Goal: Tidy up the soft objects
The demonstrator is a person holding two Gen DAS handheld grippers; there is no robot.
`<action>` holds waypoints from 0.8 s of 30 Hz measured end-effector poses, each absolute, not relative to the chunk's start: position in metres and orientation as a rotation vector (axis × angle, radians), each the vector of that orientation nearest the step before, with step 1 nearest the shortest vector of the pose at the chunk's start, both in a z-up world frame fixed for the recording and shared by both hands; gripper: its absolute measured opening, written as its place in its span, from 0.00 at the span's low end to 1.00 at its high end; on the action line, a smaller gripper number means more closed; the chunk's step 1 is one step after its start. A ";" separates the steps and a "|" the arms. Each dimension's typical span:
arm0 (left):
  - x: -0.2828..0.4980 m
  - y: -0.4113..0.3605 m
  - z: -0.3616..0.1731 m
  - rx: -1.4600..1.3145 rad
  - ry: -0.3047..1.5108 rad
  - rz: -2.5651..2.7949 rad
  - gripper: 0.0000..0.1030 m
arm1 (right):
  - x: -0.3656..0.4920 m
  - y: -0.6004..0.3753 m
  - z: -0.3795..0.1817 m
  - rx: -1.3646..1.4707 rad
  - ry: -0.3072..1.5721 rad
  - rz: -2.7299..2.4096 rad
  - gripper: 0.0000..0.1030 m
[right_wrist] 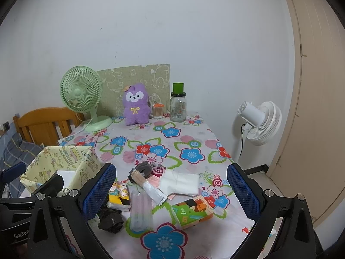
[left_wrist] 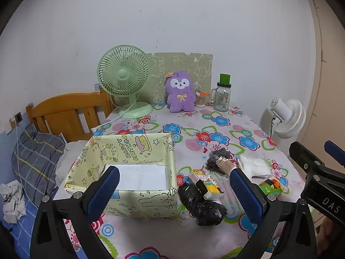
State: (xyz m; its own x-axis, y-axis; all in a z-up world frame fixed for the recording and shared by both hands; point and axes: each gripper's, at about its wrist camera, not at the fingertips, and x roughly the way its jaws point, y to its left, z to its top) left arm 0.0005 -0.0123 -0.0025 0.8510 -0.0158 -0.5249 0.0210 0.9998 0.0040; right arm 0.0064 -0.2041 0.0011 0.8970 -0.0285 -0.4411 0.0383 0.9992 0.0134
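Left wrist view showed the left gripper [left_wrist: 173, 191] with its blue fingers spread wide apart, gripping nothing, above the near edge of the floral tablecloth [left_wrist: 215, 129]. A yellow cartoon box [left_wrist: 133, 202] sat open just left of a scatter of soft things: a crumpled black bag [left_wrist: 201, 204], a tissue pack [left_wrist: 206, 183], white folded cloth [left_wrist: 253, 164]. The right gripper [right_wrist: 171, 191] also hung open over that pile, holding nothing

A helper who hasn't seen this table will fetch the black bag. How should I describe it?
Find the yellow cartoon-print box on the flowered tablecloth. Right beside it lies the black plastic bag, the pile's only crumpled, glossy black bundle.
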 end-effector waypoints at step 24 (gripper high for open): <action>0.000 -0.016 -0.003 0.021 0.554 -0.019 1.00 | 0.006 -0.203 0.000 0.028 0.454 -0.021 1.00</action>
State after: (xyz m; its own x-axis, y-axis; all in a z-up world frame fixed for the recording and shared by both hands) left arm 0.0000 -0.0161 -0.0033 0.8501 -0.0126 -0.5265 0.0240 0.9996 0.0149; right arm 0.0064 -0.2030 0.0005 0.8984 -0.0136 -0.4390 0.0262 0.9994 0.0226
